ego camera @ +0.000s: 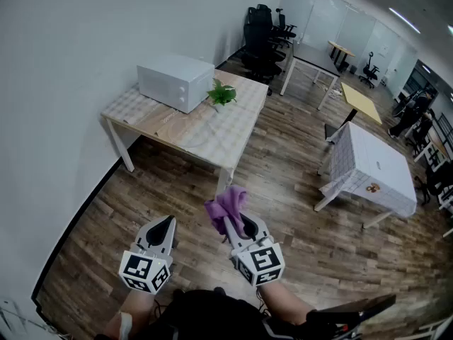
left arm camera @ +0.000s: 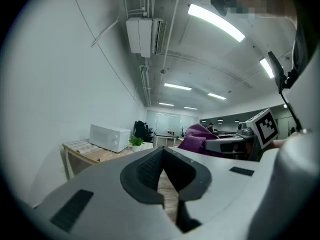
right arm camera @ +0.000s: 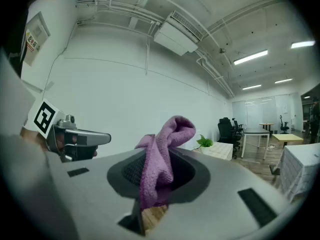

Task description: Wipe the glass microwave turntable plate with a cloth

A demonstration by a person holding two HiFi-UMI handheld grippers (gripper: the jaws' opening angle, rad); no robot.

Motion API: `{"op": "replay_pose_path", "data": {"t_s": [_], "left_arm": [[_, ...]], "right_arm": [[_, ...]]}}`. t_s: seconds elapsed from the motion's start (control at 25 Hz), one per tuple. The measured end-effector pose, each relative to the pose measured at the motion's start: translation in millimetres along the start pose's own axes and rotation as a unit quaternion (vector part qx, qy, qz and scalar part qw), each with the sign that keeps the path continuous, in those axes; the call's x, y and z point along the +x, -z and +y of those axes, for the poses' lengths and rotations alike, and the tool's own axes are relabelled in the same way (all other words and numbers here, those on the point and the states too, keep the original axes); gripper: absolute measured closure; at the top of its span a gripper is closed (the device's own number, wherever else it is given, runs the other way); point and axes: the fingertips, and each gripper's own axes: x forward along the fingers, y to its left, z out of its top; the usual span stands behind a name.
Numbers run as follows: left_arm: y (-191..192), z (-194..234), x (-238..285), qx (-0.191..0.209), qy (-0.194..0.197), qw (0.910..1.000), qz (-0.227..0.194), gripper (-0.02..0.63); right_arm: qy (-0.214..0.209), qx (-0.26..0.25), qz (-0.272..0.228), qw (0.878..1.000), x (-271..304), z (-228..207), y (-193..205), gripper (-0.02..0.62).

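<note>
You are pinching the purple cloth [ego camera: 227, 204] in your right gripper [ego camera: 236, 227] — left gripper [ego camera: 165, 227] pressed together, empty — microwave [ego camera: 175, 82] sitting well ahead, leftward.

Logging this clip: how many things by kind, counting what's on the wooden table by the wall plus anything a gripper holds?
Microwave: 1
Potted plant: 1
Cloth: 1, held in the right gripper
Total: 3
</note>
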Motion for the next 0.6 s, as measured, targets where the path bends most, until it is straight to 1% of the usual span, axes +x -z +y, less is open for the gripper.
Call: {"op": "replay_pose_path", "data": {"t_s": [0.16,0.28,0.44,0.6], "left_arm": [[0,-3,1,0.0,0.002,1.0,0.002,0.603],[1,-3,0,-0.007,0.002,1.0,0.0,0.603],[-1,0,-1,-0.008,-0.003,1.0,-0.001,0.603],[0,2,-3,-0.011,-0.005,0.9999,-0.001,0.603]], "right_arm": [[-0.009,0.002,-0.005,1.0,1,6,-2,0.506],[-0.012,-0.002,-0.002,1.0,2,8,-2,0.506],[-0.013,0.006,-0.005,1.0,4,8,-7,0.505],[-0.024,0.007,-0.005,1.0,6,13,-6,0.505]]}}
